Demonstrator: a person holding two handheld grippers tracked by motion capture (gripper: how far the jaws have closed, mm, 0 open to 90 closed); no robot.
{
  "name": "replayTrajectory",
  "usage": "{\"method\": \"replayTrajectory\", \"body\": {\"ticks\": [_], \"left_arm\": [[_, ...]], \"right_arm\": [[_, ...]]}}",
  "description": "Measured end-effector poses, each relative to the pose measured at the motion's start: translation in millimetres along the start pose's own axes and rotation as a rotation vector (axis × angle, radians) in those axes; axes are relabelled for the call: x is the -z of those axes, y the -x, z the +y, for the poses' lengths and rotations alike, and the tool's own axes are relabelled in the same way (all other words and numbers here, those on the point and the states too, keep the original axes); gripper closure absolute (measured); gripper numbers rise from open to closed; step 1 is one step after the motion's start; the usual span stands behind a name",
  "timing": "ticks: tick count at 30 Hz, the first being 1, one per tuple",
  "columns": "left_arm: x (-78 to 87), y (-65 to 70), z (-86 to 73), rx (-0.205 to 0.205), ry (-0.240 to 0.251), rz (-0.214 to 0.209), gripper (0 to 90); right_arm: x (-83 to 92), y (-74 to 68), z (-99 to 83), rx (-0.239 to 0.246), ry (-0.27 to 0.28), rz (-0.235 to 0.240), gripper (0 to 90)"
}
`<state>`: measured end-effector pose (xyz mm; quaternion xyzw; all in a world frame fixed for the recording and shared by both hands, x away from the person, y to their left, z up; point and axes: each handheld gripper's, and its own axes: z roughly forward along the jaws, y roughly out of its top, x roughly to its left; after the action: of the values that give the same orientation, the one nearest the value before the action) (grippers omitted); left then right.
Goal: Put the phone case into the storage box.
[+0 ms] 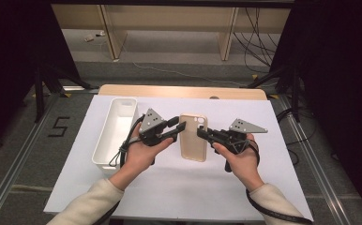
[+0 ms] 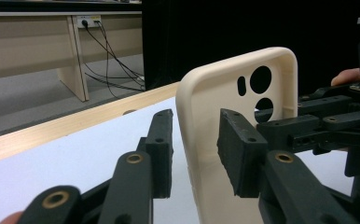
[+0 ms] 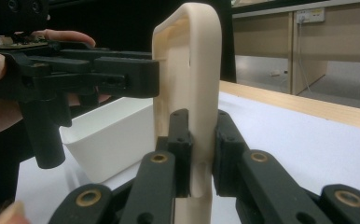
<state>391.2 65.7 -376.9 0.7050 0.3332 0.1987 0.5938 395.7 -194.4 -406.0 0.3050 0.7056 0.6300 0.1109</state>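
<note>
A cream phone case [image 1: 194,136] with camera cutouts is held up above the white table sheet [image 1: 179,187], between both grippers. My right gripper [image 1: 200,132] is shut on the case's right edge; in the right gripper view its two pads [image 3: 199,149] clamp the thin wall of the case [image 3: 187,70]. My left gripper [image 1: 180,125] comes in from the left. Its jaws straddle the case's other edge [image 2: 201,116]. A narrow gap shows between the left gripper's [image 2: 194,154] left pad [image 2: 162,149] and the case, so the grip there is not closed.
A white rectangular bin [image 1: 115,131] stands at the left of the sheet, close beside my left hand. A wooden table edge [image 1: 179,91] runs along the back. Beyond it lie the floor, cables and desk legs.
</note>
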Motion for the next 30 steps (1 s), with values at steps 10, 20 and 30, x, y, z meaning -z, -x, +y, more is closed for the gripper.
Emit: {"method": "replayTrajectory", "body": {"ticks": [10, 20, 30], "left_arm": [[-0.8, -1.0, -1.4, 0.023, 0.007, 0.023, 77.6], [-1.2, -1.0, -2.6, 0.037, 0.005, 0.042, 82.2], [3.3, 3.9, -1.1, 0.058, 0.008, 0.065, 84.6]], "right_arm": [[1.6, -1.1, 0.8, -0.003, -0.031, 0.009, 81.0], [-1.7, -1.9, -1.3, 0.004, -0.004, 0.007, 80.9], [-1.5, -2.1, -1.6, 0.021, -0.029, 0.008, 80.7]]}}
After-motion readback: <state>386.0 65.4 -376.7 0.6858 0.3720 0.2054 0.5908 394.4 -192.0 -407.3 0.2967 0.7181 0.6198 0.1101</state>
